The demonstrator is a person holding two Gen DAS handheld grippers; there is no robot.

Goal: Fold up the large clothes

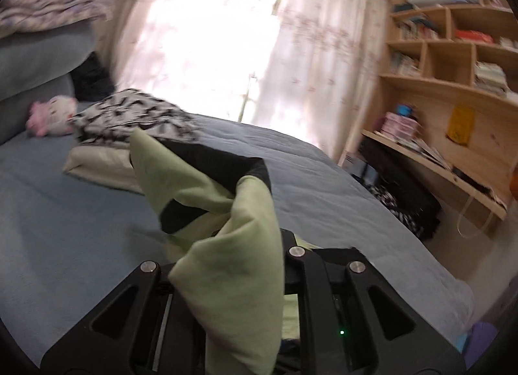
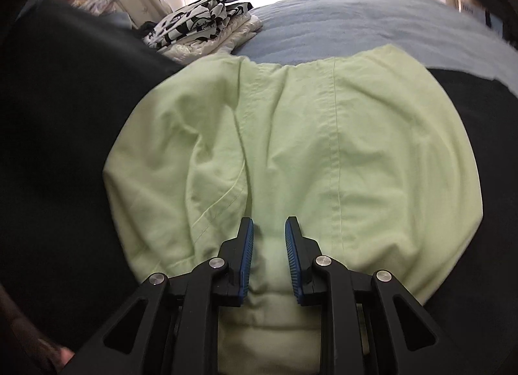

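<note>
A large light-green garment [image 2: 307, 135] with black sleeves lies spread on the blue bed [image 2: 340, 19]. My right gripper [image 2: 268, 245] points down at its near edge, and a bunched fold of green cloth sits pinched between the blue pads [image 2: 247, 245]. In the left wrist view, a green and black part of the garment [image 1: 233, 213] is lifted off the bed and drapes over my left gripper [image 1: 252, 245], hiding its fingertips; it looks shut on that cloth. A black sleeve [image 2: 64, 122] rises at the left of the right wrist view.
A folded black-and-white patterned garment [image 1: 136, 116] rests on a cream one [image 1: 97, 164] at the far side of the bed, beside a pink plush toy [image 1: 51, 114]. Grey pillows [image 1: 39, 54] stand far left. Wooden shelves and a desk [image 1: 453, 90] line the right; a bright curtained window [image 1: 226, 35] lies behind.
</note>
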